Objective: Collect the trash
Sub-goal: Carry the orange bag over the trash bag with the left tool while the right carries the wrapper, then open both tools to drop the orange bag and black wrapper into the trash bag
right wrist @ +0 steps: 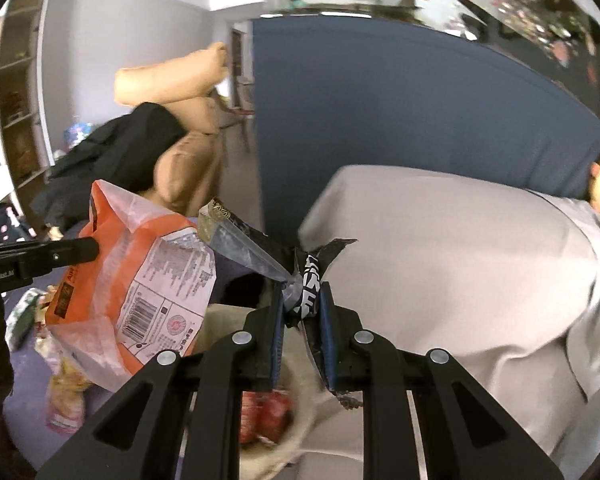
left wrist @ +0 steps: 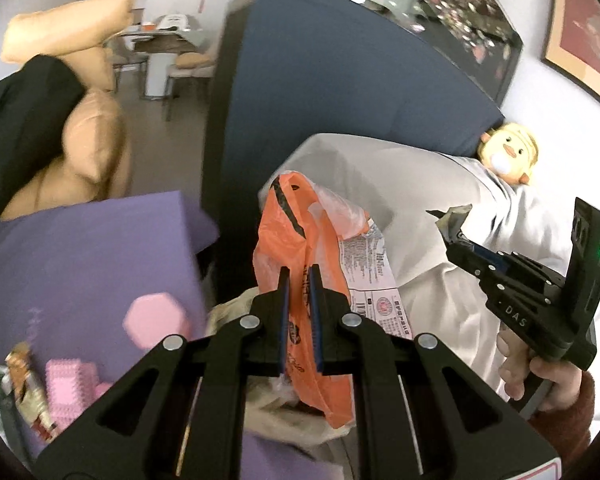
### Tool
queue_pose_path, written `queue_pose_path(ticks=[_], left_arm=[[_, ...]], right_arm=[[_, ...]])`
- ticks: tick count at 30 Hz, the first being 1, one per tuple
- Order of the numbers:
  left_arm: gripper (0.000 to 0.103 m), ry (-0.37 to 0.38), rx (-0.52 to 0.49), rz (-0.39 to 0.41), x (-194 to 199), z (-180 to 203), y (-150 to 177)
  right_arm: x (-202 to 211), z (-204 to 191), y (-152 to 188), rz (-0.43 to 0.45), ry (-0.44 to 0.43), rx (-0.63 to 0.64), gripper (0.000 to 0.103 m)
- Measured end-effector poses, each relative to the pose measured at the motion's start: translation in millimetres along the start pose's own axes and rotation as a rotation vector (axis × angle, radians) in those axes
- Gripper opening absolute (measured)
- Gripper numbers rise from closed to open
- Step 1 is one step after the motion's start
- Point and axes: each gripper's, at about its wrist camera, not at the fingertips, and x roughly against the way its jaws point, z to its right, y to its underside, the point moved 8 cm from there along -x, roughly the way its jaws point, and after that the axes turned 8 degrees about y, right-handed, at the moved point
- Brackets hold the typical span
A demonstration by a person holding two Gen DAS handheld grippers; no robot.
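My left gripper is shut on an orange and clear snack bag with a white printed label, held up over a light-coloured container below. The same bag shows at the left of the right wrist view, with the left gripper pinching it. My right gripper is shut on a crumpled black and silver wrapper, held just above a beige bin that holds red trash. The right gripper with the wrapper also shows in the left wrist view.
A white-sheeted bed with a dark blue headboard lies to the right, with a yellow plush toy. A purple mat with pink blocks lies on the left. Tan cushions and black clothing sit behind.
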Motion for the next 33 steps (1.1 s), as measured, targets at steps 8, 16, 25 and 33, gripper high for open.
queue_pose_path(ticks=[8,16,25,33], left_arm=[[0.008,-0.022,-0.045,-0.061,-57.2,14.6,9.3],[0.008,-0.120,-0.134,-0.086,-72.9,9.6,22.4],[0.008,-0.174,-0.212,-0.274,-107.0,11.3,73.7],[0.008,-0.196,-0.190,-0.341,-135.3,3.2,99.5]], right_arm=[[-6.1,37.1,12.3,-0.001,0.034,-0.056,0.017],[-25.4,35.5,24.4,-0.034,0.019,-0.069,0.017],[-30.7,34.3,27.1,-0.039,0.021,-0.067,0.017],[-32.3,57.6,33.0,-0.046,0.055,-0.107,0.017]])
